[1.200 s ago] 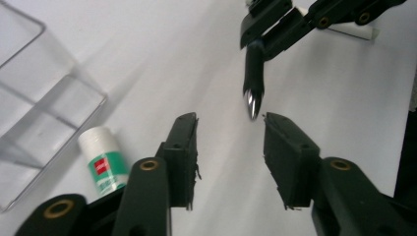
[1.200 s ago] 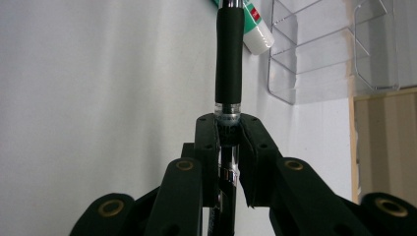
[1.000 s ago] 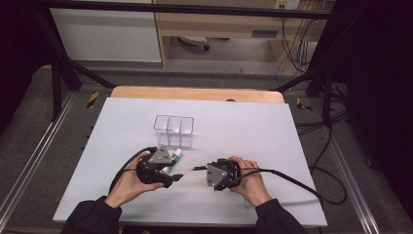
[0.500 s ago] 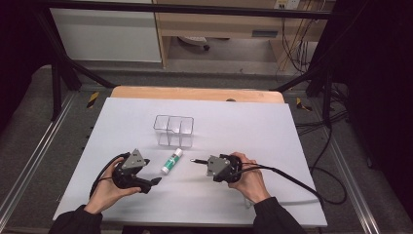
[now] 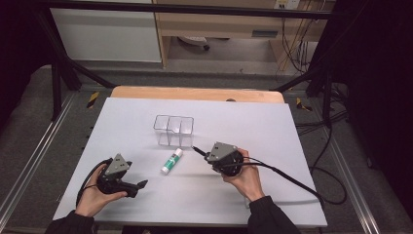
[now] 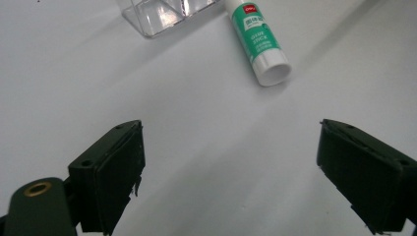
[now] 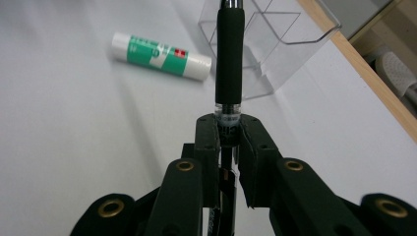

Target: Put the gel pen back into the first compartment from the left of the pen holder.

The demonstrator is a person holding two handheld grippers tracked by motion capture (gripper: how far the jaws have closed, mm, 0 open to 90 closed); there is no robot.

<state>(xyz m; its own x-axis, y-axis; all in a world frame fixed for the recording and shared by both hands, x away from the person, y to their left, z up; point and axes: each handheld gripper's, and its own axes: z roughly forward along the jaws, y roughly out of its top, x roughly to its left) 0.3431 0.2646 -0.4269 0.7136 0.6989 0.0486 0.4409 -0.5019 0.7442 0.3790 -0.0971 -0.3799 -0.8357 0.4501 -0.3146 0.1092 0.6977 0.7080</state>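
A green-and-white glue stick [image 5: 172, 161] [image 6: 259, 41] [image 7: 160, 56] lies flat on the white table, just in front of a clear plastic organizer [image 5: 174, 129] [image 6: 164, 14] [image 7: 268, 44] with three compartments. My left gripper [image 5: 140, 185] [image 6: 231, 182] sits low at the front left, well back from the glue stick; its jaws have just been opening and stand wide with nothing between them. My right gripper [image 5: 207, 157] [image 7: 228, 132] is shut on a black pen [image 5: 197, 150] [image 7: 229, 54], whose tip points toward the organizer.
The white table top [image 5: 253, 122] ends at a wooden strip [image 5: 195, 92] along the far side. A cable [image 5: 287, 175] trails from the right gripper off to the right. Dark frame posts and floor surround the table.
The left gripper let go of the glue stick, which now lies on the table, and drew back toward the front left with its jaws wider. The right gripper stayed in place with the pen.
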